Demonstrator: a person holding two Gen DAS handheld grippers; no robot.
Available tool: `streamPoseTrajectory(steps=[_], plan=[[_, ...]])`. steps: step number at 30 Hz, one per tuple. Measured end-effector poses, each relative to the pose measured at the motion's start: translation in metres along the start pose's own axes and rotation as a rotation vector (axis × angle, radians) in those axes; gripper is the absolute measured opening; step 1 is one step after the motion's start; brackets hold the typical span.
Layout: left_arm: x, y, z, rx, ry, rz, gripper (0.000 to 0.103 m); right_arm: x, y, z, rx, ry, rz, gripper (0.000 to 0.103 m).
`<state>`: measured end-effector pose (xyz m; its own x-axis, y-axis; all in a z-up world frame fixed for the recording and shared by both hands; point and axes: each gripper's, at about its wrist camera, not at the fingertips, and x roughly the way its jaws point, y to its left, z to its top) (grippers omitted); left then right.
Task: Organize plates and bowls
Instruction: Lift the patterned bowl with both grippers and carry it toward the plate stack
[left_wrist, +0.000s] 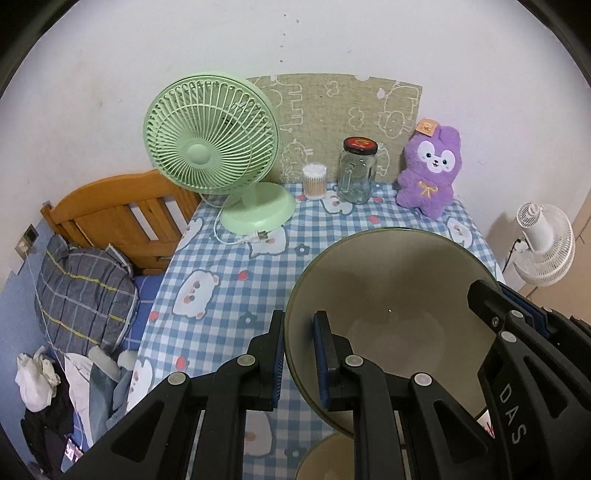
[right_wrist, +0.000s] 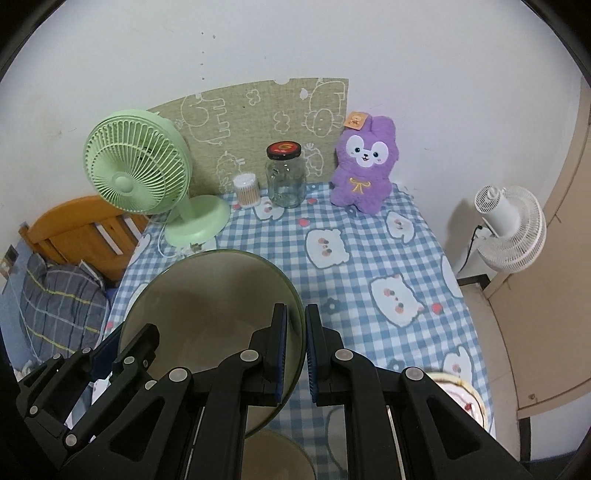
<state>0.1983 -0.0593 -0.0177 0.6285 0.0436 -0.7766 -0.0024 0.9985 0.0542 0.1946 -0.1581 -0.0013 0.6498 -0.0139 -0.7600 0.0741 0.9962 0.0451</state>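
I am holding one big olive-rimmed bowl (left_wrist: 391, 295) with both grippers, lifted clear above the checked table (left_wrist: 229, 266). My left gripper (left_wrist: 298, 354) is angling steeply down, its fingers (left_wrist: 327, 343) clamped tight over the bowl's left rim, one inside, one outside. My right gripper (right_wrist: 295, 350) is tilting down likewise, pinching the opposite rim. A second bowl (right_wrist: 277, 454) is sitting just below, and a patterned plate (right_wrist: 458, 398) is lying near the table's right edge.
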Motion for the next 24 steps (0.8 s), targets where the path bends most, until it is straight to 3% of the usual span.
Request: streamPoseTrajectory(steps=[9, 24], plan=[[-0.014, 0.000, -0.029, 0.014, 0.003, -0.032, 0.012, -0.017, -0.002, -0.031, 0.006, 0.001, -0.032, 0.013], [-0.005, -0.003, -0.077, 0.052, 0.063, -0.050, 0.012, -0.007, -0.009, -0.082, 0.041, 0.061, -0.051, 0.013]])
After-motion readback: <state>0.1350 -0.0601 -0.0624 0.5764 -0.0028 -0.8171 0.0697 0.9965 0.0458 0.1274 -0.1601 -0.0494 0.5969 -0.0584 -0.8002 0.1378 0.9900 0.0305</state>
